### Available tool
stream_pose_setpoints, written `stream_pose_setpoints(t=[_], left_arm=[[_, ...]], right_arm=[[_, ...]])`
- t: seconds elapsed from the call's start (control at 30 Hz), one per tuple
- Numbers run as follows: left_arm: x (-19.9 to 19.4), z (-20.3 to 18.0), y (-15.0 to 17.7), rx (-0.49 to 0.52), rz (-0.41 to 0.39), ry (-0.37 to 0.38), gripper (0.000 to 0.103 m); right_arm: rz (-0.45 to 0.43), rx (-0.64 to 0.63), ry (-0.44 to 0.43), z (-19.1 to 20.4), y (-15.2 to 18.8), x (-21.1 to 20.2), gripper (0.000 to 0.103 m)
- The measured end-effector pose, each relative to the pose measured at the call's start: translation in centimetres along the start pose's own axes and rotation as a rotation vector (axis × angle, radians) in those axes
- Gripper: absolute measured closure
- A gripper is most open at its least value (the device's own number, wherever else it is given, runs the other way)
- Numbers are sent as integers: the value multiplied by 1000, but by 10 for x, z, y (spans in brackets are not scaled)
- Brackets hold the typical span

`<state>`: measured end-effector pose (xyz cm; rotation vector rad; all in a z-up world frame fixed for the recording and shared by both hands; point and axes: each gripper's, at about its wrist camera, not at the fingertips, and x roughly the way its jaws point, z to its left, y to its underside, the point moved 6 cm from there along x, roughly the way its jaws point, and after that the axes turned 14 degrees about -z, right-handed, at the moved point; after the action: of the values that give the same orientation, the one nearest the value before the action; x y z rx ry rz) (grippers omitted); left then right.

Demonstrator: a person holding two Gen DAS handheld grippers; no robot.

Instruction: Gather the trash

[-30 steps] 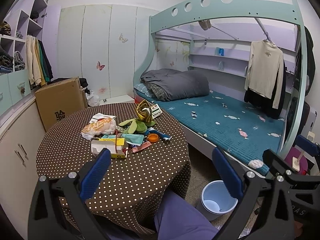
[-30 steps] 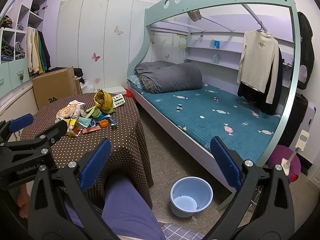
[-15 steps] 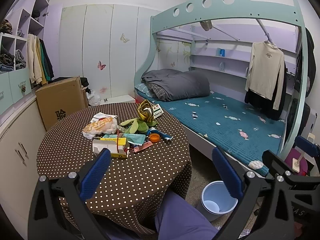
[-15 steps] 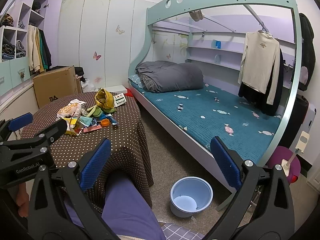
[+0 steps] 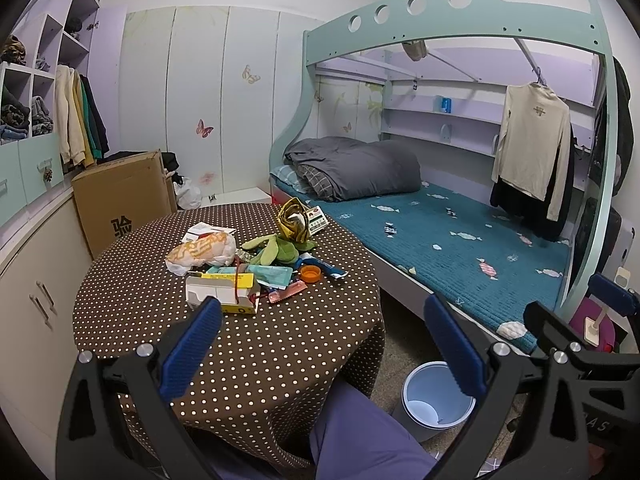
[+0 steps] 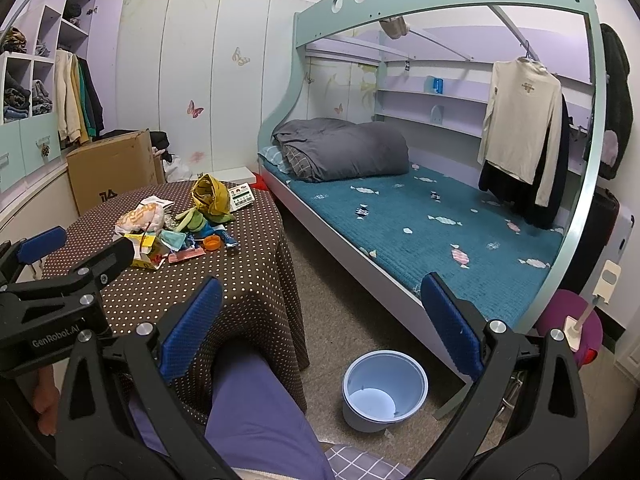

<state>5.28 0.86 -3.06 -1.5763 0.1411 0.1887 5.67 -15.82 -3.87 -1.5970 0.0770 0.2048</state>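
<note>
The trash (image 5: pixel 256 264) lies heaped near the middle of the round polka-dot worktop (image 5: pixel 280 344): a crumpled bag, green peels, an orange cap and a flat yellow-and-white box. On the floor between the worktop and the bed (image 6: pixel 420 220) stands a light blue bin (image 6: pixel 385 390), empty. The left gripper (image 5: pixel 320 344) and right gripper (image 6: pixel 320 328) hover short of the heap, fingers spread wide, holding nothing.

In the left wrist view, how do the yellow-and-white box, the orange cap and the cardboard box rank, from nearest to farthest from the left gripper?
From the left gripper:
1. Yellow-and-white box: near edge of the trash pile, left of centre.
2. Orange cap: deeper on the table, right side of the pile.
3. Cardboard box: on the floor beyond the table, far left.
</note>
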Motion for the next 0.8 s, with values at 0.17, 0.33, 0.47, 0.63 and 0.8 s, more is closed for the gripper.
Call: stream_pose_setpoints(t=[0.17,0.33,0.47,0.63,0.8], left_arm=[[1,0,0,0,3,-1,4],[1,1,2,-3,6,1,4],[3,1,2,-5,13,-2,4],[6,3,3,-14,23,-5,4],[11,10,6,-20,43,-23,4]], right_arm=[[5,2,0,0,0,2,6],[8,3,-2,0,1,3,6],[14,3,-4,1,2,4,6],[33,13,-13,3,5,11,6],[59,18,-33,10,10,20,6]])
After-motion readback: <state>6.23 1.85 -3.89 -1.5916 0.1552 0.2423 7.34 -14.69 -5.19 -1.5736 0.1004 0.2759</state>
